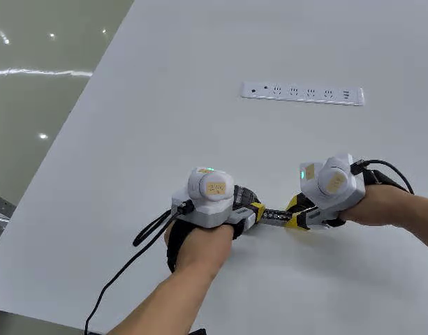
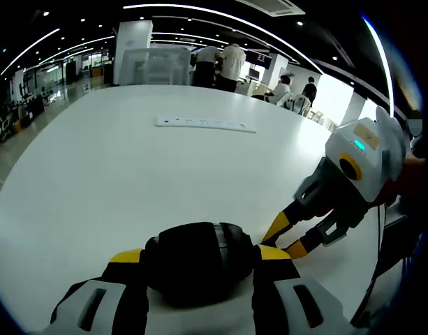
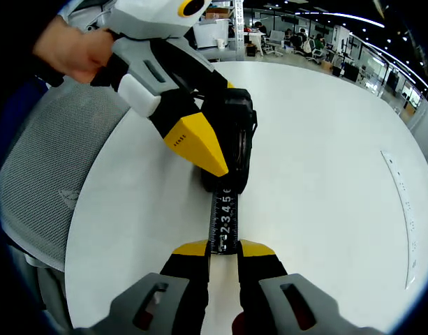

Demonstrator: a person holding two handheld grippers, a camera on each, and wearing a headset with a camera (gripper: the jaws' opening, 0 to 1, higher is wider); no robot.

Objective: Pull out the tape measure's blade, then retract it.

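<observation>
The black tape measure case (image 2: 200,262) sits clamped between the yellow-tipped jaws of my left gripper (image 2: 200,259), low on the white table. In the right gripper view the case (image 3: 231,136) lies ahead with a short length of numbered blade (image 3: 224,220) drawn out of it. My right gripper (image 3: 223,249) is shut on the blade's end. From the head view, the left gripper (image 1: 250,209) and right gripper (image 1: 295,215) face each other at the table's near edge, the blade (image 1: 276,216) stretched between them.
A white power strip (image 1: 302,93) lies flat further back on the white table (image 1: 165,105). A grey mesh chair (image 3: 53,181) stands beside the table edge. Several people stand far behind the table (image 2: 224,63). Black cables trail from both grippers.
</observation>
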